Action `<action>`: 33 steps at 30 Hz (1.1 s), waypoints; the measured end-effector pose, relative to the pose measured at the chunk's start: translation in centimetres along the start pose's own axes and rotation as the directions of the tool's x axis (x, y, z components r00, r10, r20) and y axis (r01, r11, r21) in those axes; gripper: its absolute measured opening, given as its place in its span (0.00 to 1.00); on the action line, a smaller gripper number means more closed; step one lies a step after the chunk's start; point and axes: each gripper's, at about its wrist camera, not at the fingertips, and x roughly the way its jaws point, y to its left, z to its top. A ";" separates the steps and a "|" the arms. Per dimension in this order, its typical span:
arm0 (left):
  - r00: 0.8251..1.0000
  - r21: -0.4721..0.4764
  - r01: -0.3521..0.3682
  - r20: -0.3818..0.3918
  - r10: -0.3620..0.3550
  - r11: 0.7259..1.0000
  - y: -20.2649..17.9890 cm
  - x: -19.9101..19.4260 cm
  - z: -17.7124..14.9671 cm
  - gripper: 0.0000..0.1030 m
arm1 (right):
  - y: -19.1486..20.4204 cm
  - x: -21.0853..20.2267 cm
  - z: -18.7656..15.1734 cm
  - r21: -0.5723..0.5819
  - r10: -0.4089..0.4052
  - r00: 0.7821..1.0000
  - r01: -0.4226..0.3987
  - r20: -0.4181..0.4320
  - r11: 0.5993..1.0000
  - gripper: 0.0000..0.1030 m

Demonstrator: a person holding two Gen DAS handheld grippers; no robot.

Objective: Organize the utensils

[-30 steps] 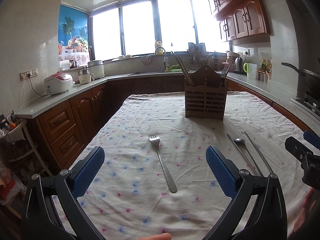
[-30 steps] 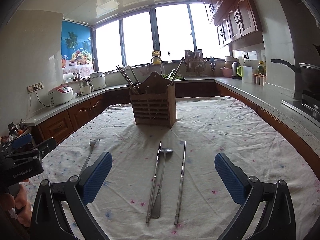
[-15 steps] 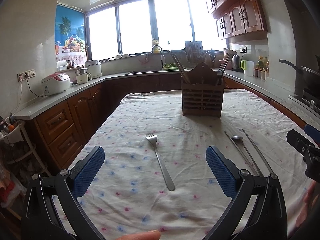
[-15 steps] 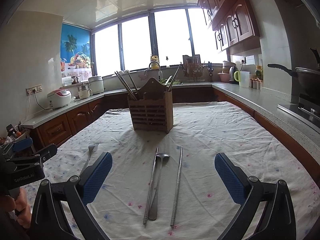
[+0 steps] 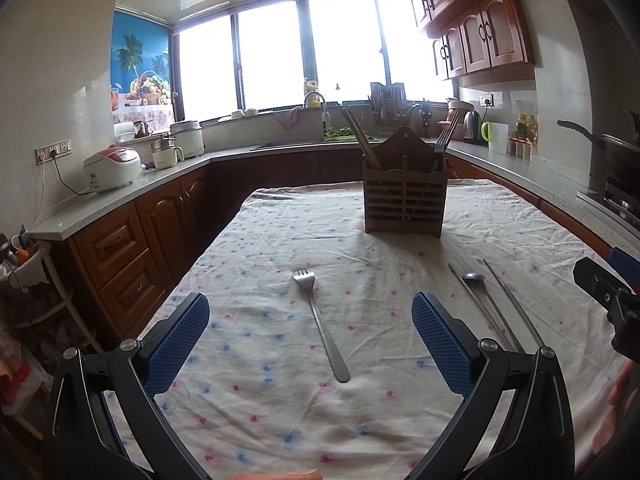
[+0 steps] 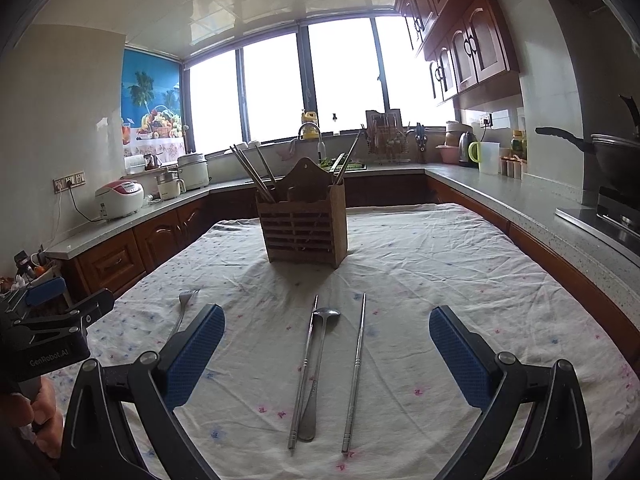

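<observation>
A steel fork (image 5: pixel 320 322) lies on the flowered tablecloth (image 5: pixel 260 264), tines pointing away, between the blue pads of my open left gripper (image 5: pixel 310 338). In the right wrist view, a spoon (image 6: pixel 318 364) and two metal chopsticks (image 6: pixel 356 372) lie side by side between the pads of my open right gripper (image 6: pixel 326 354); the fork (image 6: pixel 182 310) shows at its left. A wooden slatted utensil holder (image 5: pixel 404 200), also seen as the holder (image 6: pixel 304 222), stands upright at the table's far middle with chopsticks and a fork in it. Neither gripper touches anything.
Grey counters (image 5: pixel 120 200) over wooden cabinets wrap around the table on three sides. A rice cooker (image 5: pixel 112 168) sits at left, a kettle and jug (image 6: pixel 478 156) at right, a wok (image 6: pixel 612 156) on the stove. The other gripper (image 6: pixel 48 336) and a hand show at the left edge.
Both grippers have tilted or risen slightly, so the table and holder sit a little lower in view. The utensils have not moved and both grippers stay open.
</observation>
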 end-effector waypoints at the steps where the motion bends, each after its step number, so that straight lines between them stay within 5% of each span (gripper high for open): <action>1: 1.000 0.000 -0.001 -0.001 0.001 1.000 0.0 0.0 0.0 1.00 | 0.0 0.0 0.0 0.000 0.001 1.000 -0.001 0.000 1.000 1.00; 33: 1.000 -0.001 0.008 0.000 -0.008 1.000 -0.2 0.0 0.2 1.00 | 0.3 0.2 0.5 0.000 0.008 1.000 -0.008 0.002 1.000 1.00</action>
